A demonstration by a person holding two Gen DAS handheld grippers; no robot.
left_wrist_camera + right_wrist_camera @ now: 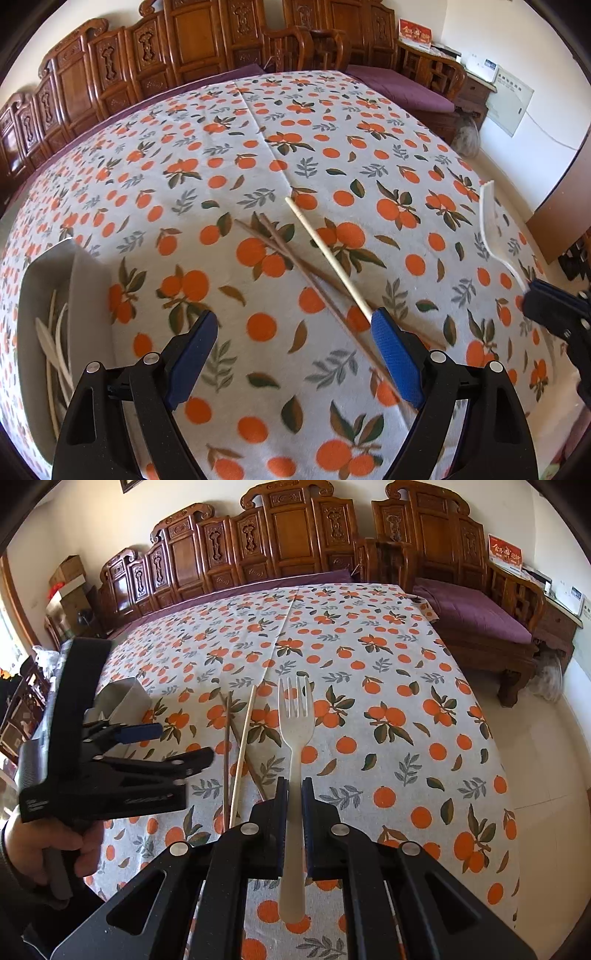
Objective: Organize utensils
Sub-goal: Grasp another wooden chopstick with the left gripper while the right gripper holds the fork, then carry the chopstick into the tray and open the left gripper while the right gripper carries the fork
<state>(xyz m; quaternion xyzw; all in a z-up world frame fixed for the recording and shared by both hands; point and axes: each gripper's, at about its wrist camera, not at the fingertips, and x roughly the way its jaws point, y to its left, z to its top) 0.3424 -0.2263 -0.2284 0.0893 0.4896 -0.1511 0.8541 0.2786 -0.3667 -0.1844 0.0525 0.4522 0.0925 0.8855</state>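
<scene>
At my far left sits the grey tray, with a few pale utensils already lying in it lengthwise; it stands on the tabletop under its orange-print cloth, just beside my left gripper; that gripper's fingers are spread wide and hold nothing, hovering low over the cloth; between and ahead of them lie the loose sticks: two brown chopsticks crossed over one another, and the pale chopstick beside them, whose near end runs right up to my right-hand blue pad, though I cannot tell whether it touches; its long axis slants away from me, up and to the left, so I judge the fingers would need to straddle it across that line rather than along it; further right, my right gripper is closed on the white fork, clamping the handle near its middle, tines pointing forward and away from me, the fork held clear above the cloth; the tray lies well to the left of that fork, on the far side of my left gripper, so I reckon the fork must travel leftward across the chopsticks to reach it, while the left hand is plainly the nearer one to the pale chopstick and to the tray.
</scene>
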